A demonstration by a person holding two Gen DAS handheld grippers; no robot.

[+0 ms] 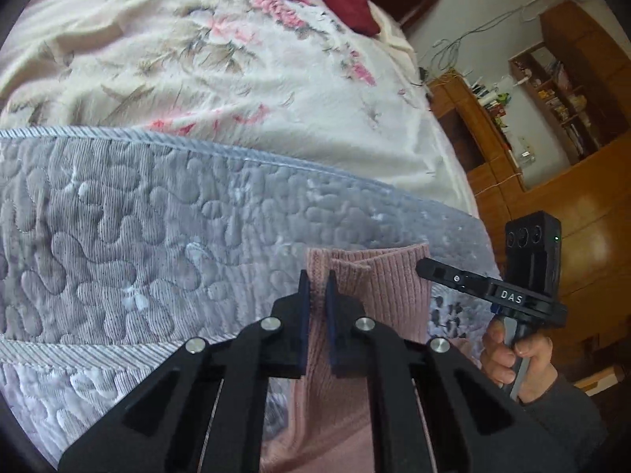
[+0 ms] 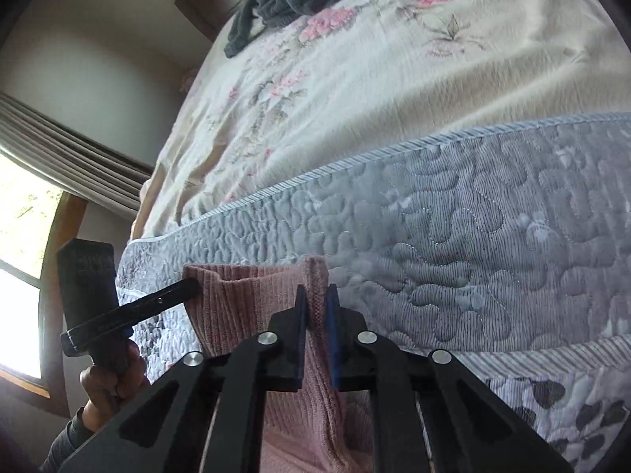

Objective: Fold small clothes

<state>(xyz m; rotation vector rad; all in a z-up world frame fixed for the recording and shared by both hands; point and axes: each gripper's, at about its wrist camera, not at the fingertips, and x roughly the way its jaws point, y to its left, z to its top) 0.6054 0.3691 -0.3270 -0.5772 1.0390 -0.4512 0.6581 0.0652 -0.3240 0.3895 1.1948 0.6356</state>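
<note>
Pink ribbed knit garment [image 1: 378, 291] hangs between my two grippers in front of the grey-blue quilted cover [image 1: 138, 228], its top edge stretched from one tool to the other. My left gripper [image 1: 317, 295] has its jaws drawn narrow on one upper corner of the knit, the fabric bunched between the blue pads. My right gripper [image 2: 315, 307] is pinched on the opposite upper corner in the same way. From the left wrist view I see the right hand [image 1: 512, 358] wrapped around its handle just beside the garment. From the right wrist view the left hand [image 2: 106, 378] shows low beside the window [image 2: 19, 256]. Beyond the quilt lies a floral bedspread [image 2: 394, 98], with a dark grey garment [image 2: 284, 0] heaped at its far end.
</note>
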